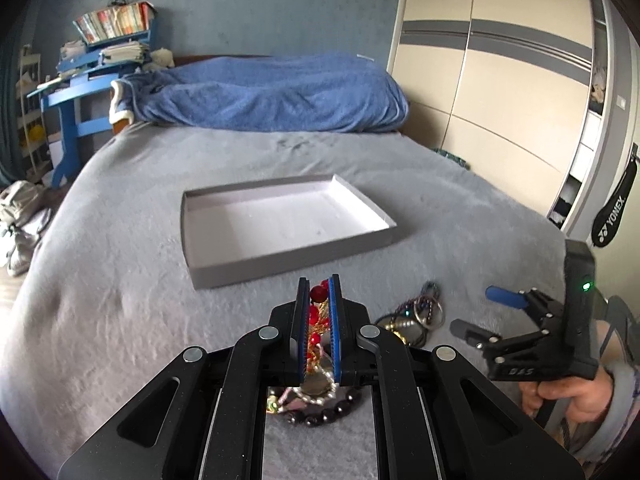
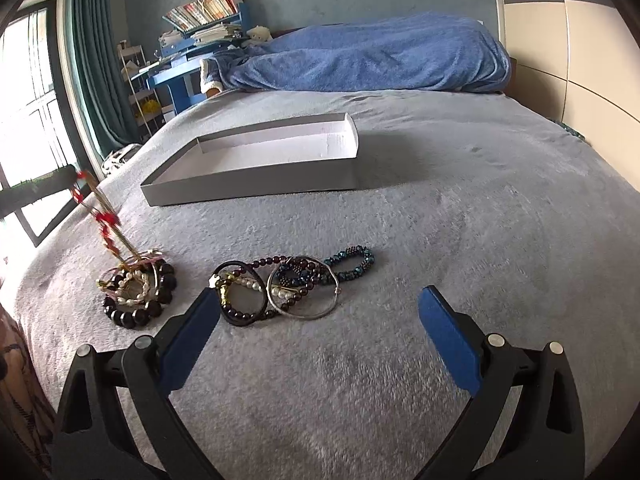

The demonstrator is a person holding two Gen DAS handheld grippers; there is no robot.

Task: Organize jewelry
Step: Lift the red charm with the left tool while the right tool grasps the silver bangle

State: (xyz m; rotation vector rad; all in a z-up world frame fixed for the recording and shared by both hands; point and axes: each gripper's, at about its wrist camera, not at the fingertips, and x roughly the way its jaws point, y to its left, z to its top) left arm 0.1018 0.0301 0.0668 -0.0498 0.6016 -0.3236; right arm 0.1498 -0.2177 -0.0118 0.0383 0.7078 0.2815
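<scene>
Red-beaded necklace (image 1: 317, 312) pinched in raised left gripper (image 1: 318, 284).

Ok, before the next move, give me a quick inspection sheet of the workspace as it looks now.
Surface: grey blanket over the bed, soft and uneven.
Job's things: shallow grey tray, nothing in it; red-bead and gold strand partly lifted, its lower end still at the dark-bead pile; second tangle with a silver bangle and teal bracelet beside it.
Clutter: nothing seen on the blanket besides the jewelry.
Grippers: left gripper shut on the strand; right gripper open, holding nothing, hovering near the second tangle.
Cables: nothing seen.
Surroundings: blue duvet at the head, blue desk, wardrobe.
</scene>
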